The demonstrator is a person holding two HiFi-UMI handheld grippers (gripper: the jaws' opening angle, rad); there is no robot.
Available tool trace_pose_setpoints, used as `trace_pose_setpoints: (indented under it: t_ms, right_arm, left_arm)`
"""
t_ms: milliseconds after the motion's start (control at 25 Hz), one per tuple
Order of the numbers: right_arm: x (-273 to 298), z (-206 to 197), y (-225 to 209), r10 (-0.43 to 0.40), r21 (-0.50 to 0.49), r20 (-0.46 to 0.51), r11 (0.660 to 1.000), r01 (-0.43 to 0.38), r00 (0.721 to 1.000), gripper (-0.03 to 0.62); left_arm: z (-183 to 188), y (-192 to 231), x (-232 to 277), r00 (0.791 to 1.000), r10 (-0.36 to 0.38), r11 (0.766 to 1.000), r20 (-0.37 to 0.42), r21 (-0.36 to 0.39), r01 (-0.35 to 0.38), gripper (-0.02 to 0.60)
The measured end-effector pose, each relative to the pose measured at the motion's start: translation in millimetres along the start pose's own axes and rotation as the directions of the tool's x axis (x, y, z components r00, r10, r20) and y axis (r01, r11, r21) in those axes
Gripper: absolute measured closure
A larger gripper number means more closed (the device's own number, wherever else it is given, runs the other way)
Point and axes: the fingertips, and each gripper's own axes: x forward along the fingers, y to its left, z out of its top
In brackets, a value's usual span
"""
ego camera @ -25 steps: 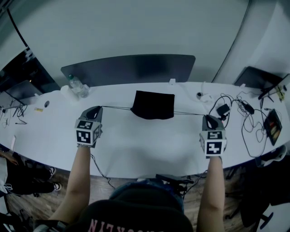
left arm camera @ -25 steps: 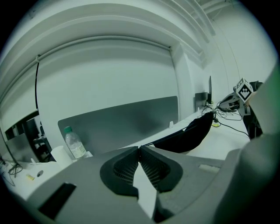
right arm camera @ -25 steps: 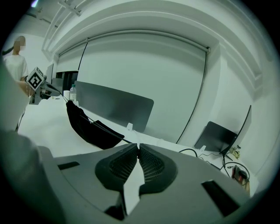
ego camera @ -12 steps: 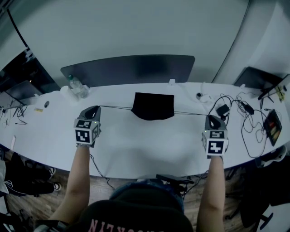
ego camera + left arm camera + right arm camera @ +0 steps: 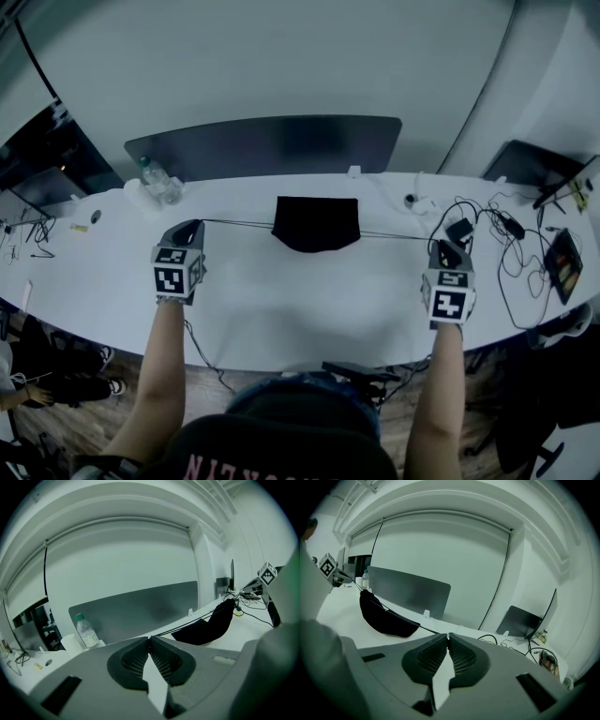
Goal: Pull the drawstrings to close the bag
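Observation:
A black drawstring bag (image 5: 317,223) lies on the white table (image 5: 300,300), mid-back, its near edge bunched. Thin black drawstrings run taut from it to both sides. My left gripper (image 5: 195,225) is shut on the left drawstring (image 5: 239,223); in the left gripper view the cord (image 5: 185,622) leads from the closed jaw tips (image 5: 149,639) to the bag (image 5: 208,625). My right gripper (image 5: 439,245) is shut on the right drawstring (image 5: 394,233); in the right gripper view the cord (image 5: 426,628) runs from the tips (image 5: 448,635) to the bag (image 5: 382,616).
A water bottle (image 5: 159,178) and a paper cup stand at the back left. A grey divider panel (image 5: 267,142) runs behind the table. Tangled cables (image 5: 497,234) and small devices (image 5: 565,261) lie at the right. A laptop (image 5: 525,159) sits far right.
Both grippers have drawn a little further apart, the right one moving right and the left one slightly left. The bag's near edge looks a bit narrower and more gathered.

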Motion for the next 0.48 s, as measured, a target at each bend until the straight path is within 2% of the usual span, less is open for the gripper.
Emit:
trace_pose_setpoints:
  t_ms: [480]
  right_arm:
    - [4.4,4.4,-10.2,-0.047,0.006,-0.004,0.999,0.047,0.999,0.586]
  left_arm:
    - [-3.1,7.7,1.5,1.000,0.027,0.999,-0.012,-0.017,-0.027,0.566]
